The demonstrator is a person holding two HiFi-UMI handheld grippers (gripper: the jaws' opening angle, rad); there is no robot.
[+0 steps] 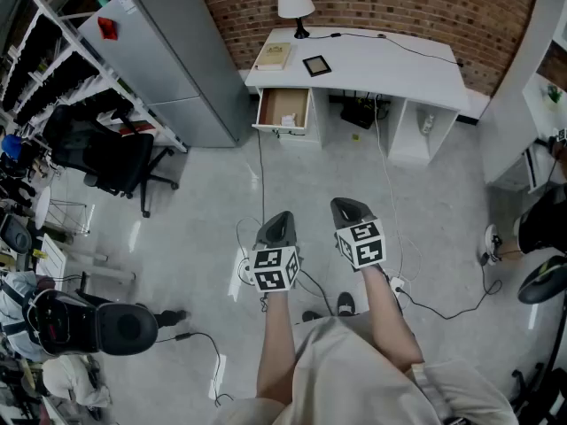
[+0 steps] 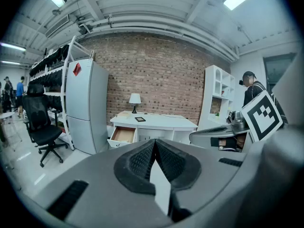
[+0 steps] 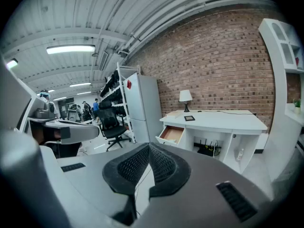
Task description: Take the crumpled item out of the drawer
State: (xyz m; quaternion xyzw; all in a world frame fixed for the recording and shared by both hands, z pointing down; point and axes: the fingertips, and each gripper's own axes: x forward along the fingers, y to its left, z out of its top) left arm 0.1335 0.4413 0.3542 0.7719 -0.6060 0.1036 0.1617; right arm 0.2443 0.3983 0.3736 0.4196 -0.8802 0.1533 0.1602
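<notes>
From the head view, the left gripper [image 1: 281,220] and right gripper [image 1: 345,207], each carrying a cube of black-and-white square markers, hang over the floor, well apart from the white desk [image 1: 390,65]. Its drawer [image 1: 283,107] stands open, and the crumpled item is too small to make out inside it.

In the left gripper view, the jaws meet at the tips and grip nothing.

In the right gripper view, the jaws are likewise pressed together and empty.

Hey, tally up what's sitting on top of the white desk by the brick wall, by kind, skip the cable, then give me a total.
Lamp: 1
Tan book: 1
Flat black-framed item: 1
Total: 3
</notes>
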